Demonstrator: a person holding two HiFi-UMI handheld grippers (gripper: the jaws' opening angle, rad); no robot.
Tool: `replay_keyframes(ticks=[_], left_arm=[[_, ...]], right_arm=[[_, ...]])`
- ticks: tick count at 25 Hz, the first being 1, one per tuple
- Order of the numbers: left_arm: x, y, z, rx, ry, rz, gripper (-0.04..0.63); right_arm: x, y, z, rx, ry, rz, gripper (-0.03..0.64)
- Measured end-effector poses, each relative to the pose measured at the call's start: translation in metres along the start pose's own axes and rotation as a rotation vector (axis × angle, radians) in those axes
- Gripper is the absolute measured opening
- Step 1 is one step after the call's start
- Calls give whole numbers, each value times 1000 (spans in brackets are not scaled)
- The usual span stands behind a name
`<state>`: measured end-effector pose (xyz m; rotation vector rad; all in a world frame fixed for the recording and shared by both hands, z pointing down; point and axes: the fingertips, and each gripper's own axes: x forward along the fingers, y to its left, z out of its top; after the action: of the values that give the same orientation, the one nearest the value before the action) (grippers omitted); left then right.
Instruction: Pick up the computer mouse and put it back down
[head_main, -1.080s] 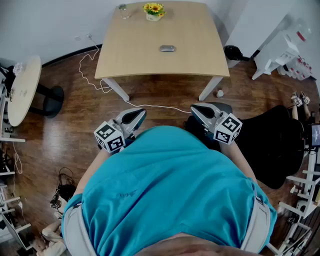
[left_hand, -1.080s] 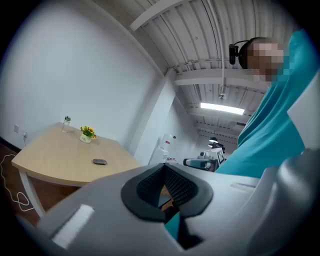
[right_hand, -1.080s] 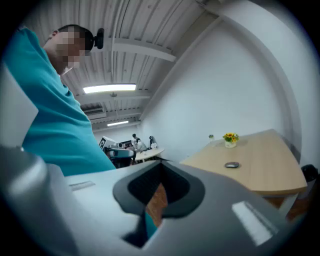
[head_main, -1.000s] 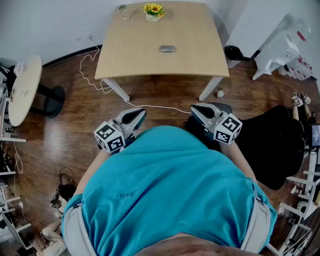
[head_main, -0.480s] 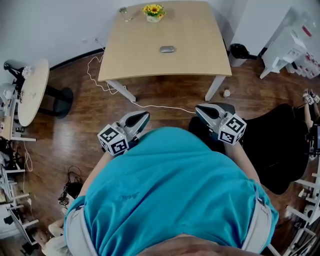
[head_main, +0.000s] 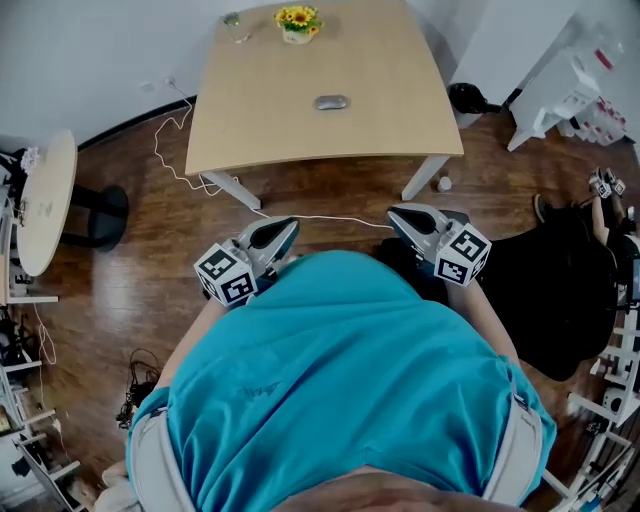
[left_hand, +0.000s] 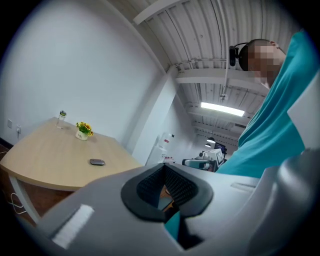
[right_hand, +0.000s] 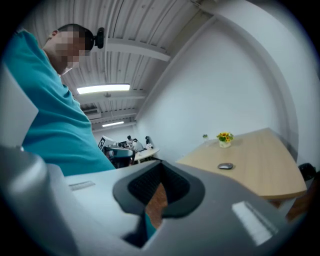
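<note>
The grey computer mouse (head_main: 331, 102) lies near the middle of the light wooden table (head_main: 300, 150), far ahead of me. It also shows small in the left gripper view as the mouse (left_hand: 97, 162) and in the right gripper view as the mouse (right_hand: 226, 166). I hold both grippers close to my chest over the floor, well short of the table. The left gripper (head_main: 288, 224) and the right gripper (head_main: 395, 212) point toward the table. Both have their jaws together with nothing between them, as the left gripper (left_hand: 165, 187) and the right gripper (right_hand: 159, 192) show up close.
A pot of yellow flowers (head_main: 297, 22) and a small glass bottle (head_main: 233, 22) stand at the table's far edge. A white cable (head_main: 300, 215) trails over the wooden floor. A round side table (head_main: 40, 200) is at the left, a black chair (head_main: 550, 290) at the right.
The head view has swayed a little and the room has shifted in it. Both grippers have moved slightly along with my body, still shut by my chest. The mouse lies where it was.
</note>
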<state>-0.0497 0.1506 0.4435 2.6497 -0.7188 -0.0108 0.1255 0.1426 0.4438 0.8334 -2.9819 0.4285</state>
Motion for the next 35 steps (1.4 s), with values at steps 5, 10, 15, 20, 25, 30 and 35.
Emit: replay_keyframes(ticks=[5,10,15,20,25,30,35], left_arm=[[-14,62,30,-9,-19,-47,5],[-37,128,55,-52,-31,-53,5],[-46,172,59,-100,-21,-52,5],[-19,188,58,-131,-14,-24,5],[38,194,65,-81,2,46,5],[107,188,80,-87,-33,156,5],[143,190,86,-50,22,191,5]], right_arm=[[59,-12,21,-10,16,-49,3],[126,-24,40,-1,37,-74,3],[166,-33,43,11,78,-72,3],[160,-72,43,40,82,-68,3],[136,-135,43,45,64,-12,3],[110,-209,50,10,84,82,3],[111,-258,57,-13,71,134,3]])
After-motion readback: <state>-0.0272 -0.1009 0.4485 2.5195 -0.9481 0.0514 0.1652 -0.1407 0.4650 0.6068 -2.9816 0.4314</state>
